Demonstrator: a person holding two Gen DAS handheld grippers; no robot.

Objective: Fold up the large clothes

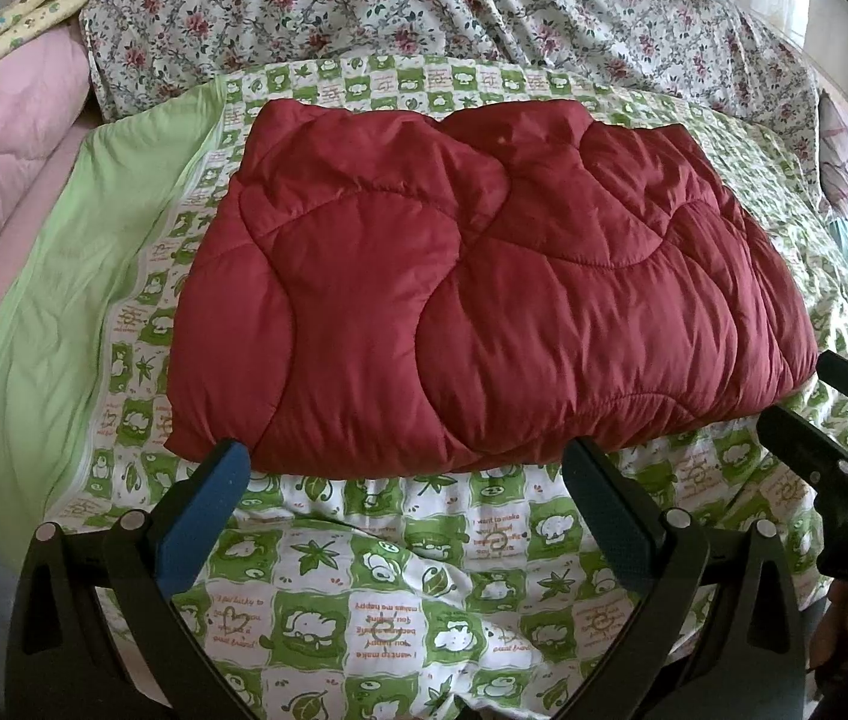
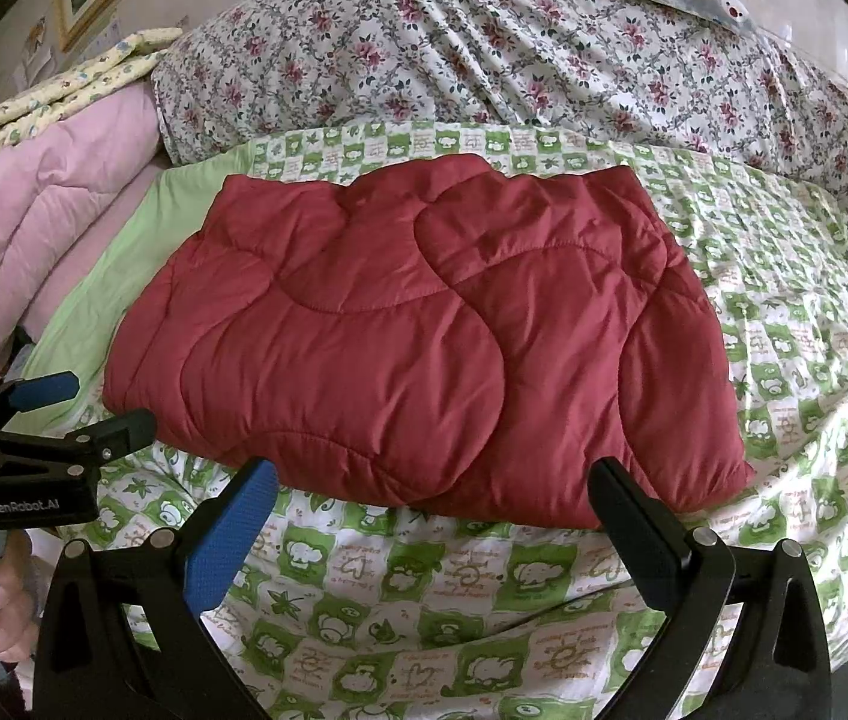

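A folded red quilted jacket (image 1: 484, 276) lay on the bed's green-checked sheet (image 1: 375, 600), filling the centre of both views. The left hand-held gripper (image 1: 402, 474) and right hand-held gripper (image 2: 433, 483) (each at 6 o'clock) were spread wide, empty, fingertips beside the jacket's near edge.

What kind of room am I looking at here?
Most likely a bedroom: a bed under a green cartoon sheet, a floral duvet heaped behind, and a pink quilt beside the folded red padded garment.

Dark red quilted garment (image 1: 484, 300), green-and-white cartoon-print sheet (image 1: 399, 600); floral bedding (image 1: 424, 6)
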